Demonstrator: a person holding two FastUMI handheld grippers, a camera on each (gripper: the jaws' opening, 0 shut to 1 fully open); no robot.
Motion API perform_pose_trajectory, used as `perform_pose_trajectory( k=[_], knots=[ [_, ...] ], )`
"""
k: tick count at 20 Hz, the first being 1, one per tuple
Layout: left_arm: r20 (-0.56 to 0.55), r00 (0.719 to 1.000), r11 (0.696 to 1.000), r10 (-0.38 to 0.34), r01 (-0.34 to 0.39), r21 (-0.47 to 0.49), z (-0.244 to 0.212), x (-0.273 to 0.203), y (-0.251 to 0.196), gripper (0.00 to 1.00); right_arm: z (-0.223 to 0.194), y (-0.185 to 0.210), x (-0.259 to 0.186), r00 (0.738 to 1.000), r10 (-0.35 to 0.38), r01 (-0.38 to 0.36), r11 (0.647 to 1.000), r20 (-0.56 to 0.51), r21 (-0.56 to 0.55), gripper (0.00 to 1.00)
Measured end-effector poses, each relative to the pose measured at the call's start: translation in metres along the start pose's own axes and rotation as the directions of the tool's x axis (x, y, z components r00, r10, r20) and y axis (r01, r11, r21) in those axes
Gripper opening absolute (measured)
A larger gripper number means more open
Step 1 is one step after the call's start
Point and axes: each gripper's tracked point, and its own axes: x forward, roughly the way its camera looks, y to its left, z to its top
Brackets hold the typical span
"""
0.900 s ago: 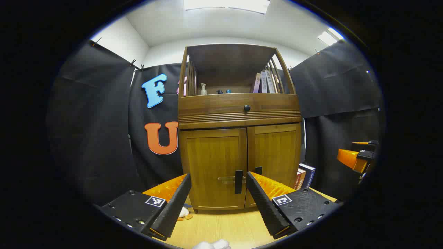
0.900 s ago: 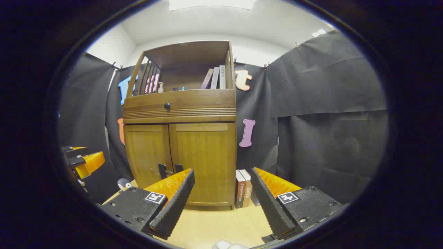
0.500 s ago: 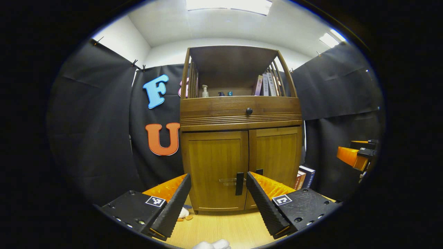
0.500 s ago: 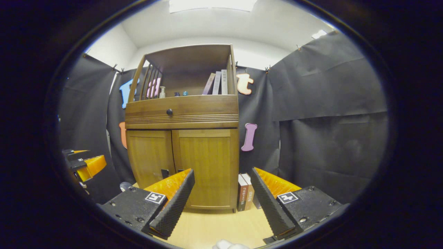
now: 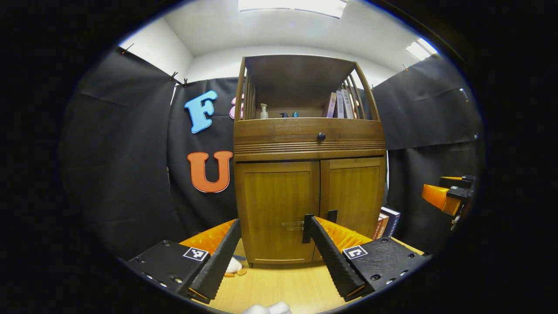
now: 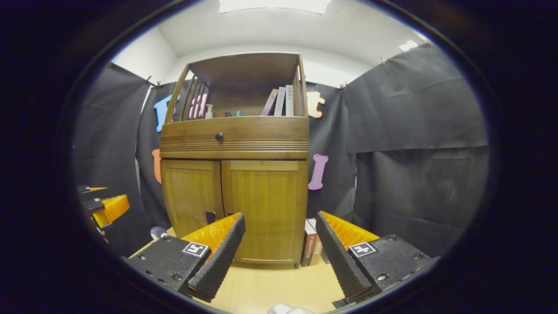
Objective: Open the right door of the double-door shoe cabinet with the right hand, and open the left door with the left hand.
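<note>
In the left gripper view: left gripper (image 5: 271, 226) spread wide, holding nothing, touching nothing, aimed at the cabinet (image 5: 309, 144) from a little way off. Standing upright on the wooden floor (image 5: 279, 285), long axis vertical, front turned toward the camera. Left door (image 5: 279, 209) and right door (image 5: 353, 194) both closed, each a tall upright panel, meeting at a centre seam. Dark vertical handle (image 5: 307, 227) of the left door just beside the seam, partly behind the tip of the right-hand finger; right door's handle (image 5: 332, 216) just past it. Drawer knob (image 5: 321, 136) above the doors, bottles (image 5: 264, 111) and books (image 5: 340, 104) on the open top shelf. More books (image 5: 386, 221) upright on the floor at the cabinet's right side. Small white and orange bits (image 5: 234, 267) on the floor by the cabinet's left bottom corner, too small to tell. Right gripper (image 5: 447, 196) at the far right edge, well apart from the cabinet. In the right gripper view: right gripper (image 6: 279, 226) likewise spread wide and empty, clear of everything. Cabinet (image 6: 235, 139) left of centre, upright, both doors closed. Right door (image 6: 266, 205) straight ahead between the fingers, left door (image 6: 192, 196) beyond it. A dark handle (image 6: 210, 216) just above the left-hand finger. Books (image 6: 311, 242) on the floor against the cabinet's right side. Left gripper (image 6: 104, 207) at the far left edge, away from the doors.
</note>
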Motion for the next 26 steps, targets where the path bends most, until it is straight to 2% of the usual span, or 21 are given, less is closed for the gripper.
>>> perform_pose_trajectory(
  k=[6,12,20,25,26],
  knots=[
    [-0.014,0.999,1.000,0.030,-0.030,-0.008,-0.006,-0.006,0.022,0.96,-0.015,0.029,0.035,0.998,0.056,-0.056,0.998,-0.003,0.002,1.00],
    [-0.024,0.998,0.998,0.061,-0.061,0.012,-0.008,-0.011,0.039,0.96,-0.059,0.076,0.102,0.992,0.106,-0.108,0.994,-0.061,-0.018,1.00],
    [-0.043,0.992,0.993,0.119,-0.119,0.018,-0.010,-0.019,0.062,0.96,-0.105,0.118,0.179,0.983,0.123,-0.125,0.992,-0.133,-0.007,1.00],
    [-0.074,0.986,0.989,0.149,-0.147,0.021,-0.020,-0.020,0.070,0.96,-0.131,0.134,0.225,0.977,0.111,-0.120,0.992,-0.183,-0.037,1.00],
    [-0.076,0.985,0.988,0.153,-0.152,0.020,-0.020,-0.020,0.072,0.96,-0.140,0.136,0.232,0.973,0.113,-0.123,0.992,-0.199,-0.037,0.95]
  ],
)
